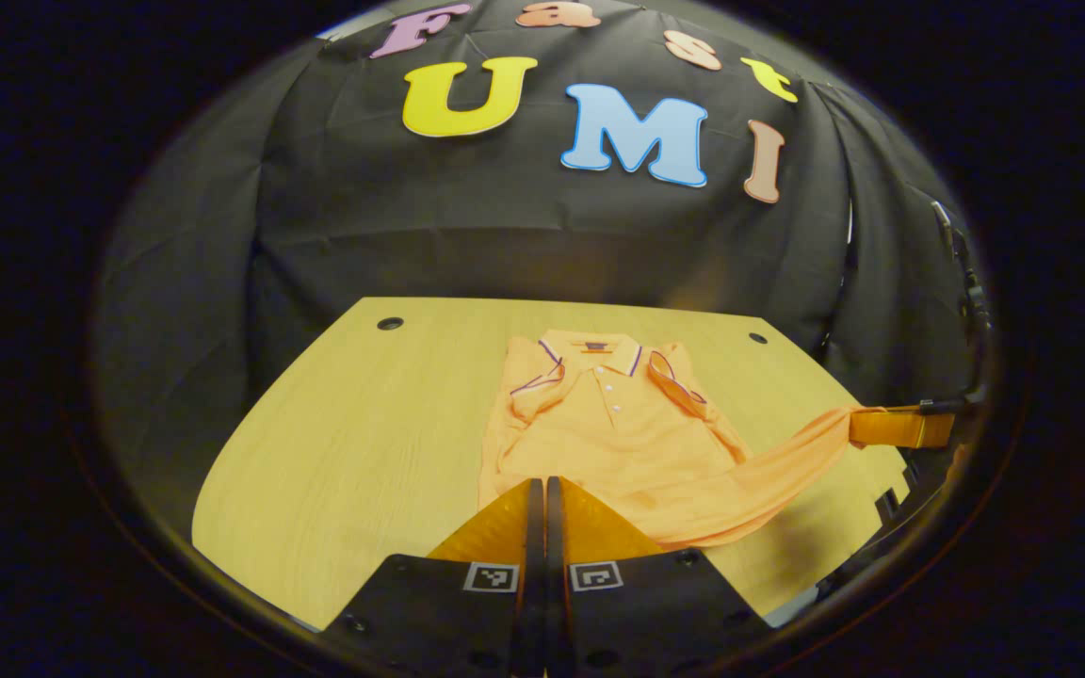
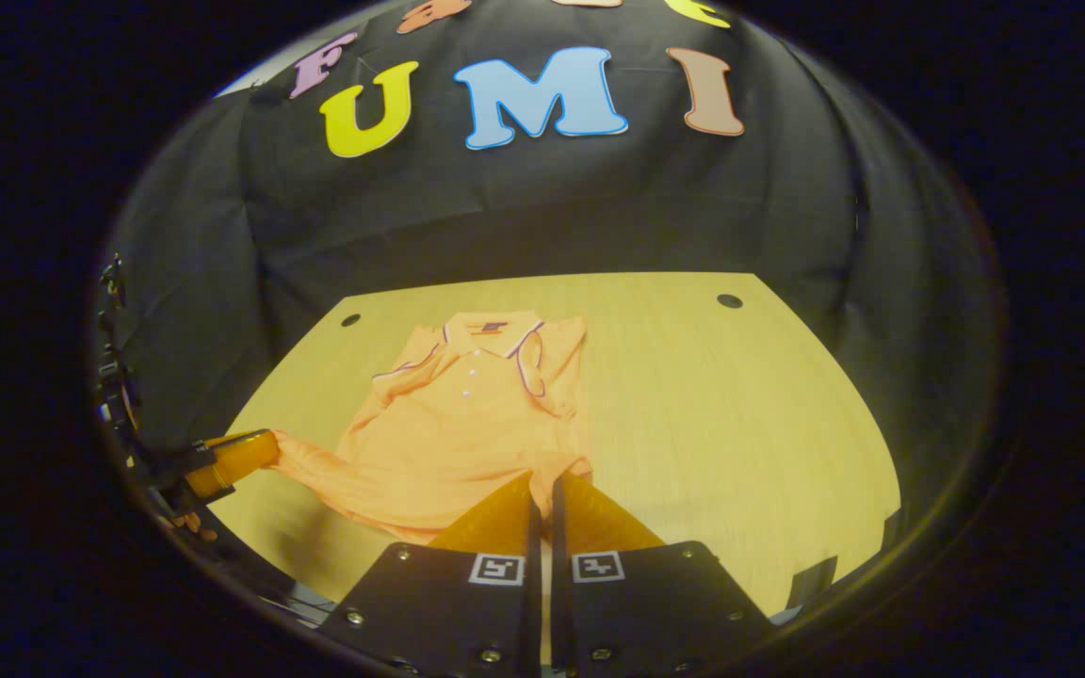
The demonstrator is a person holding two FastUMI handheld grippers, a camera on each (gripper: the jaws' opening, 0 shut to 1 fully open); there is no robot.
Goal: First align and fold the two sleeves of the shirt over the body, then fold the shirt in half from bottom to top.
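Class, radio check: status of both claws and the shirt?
Left claw and right claw each shut on shirt hem, corners lifted. Sleeves folded in. Table unobstructed.

Light wood-grain table (image 1: 354, 443), dark round holes near both far corners, carries one orange polo shirt (image 1: 599, 424) lying collar-far, sleeves folded in, hem lifted off the surface.

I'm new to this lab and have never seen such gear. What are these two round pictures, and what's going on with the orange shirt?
A person holds two hand tools, each ending in a two-finger claw with a camera riding on it. One picture looks along the left claw, the other along the right claw. An orange polo shirt lies on a wooden table, both sleeves folded over its front. Each claw is shut on a bottom corner of the shirt, lifting the hem, seemingly for the bottom-to-top fold.
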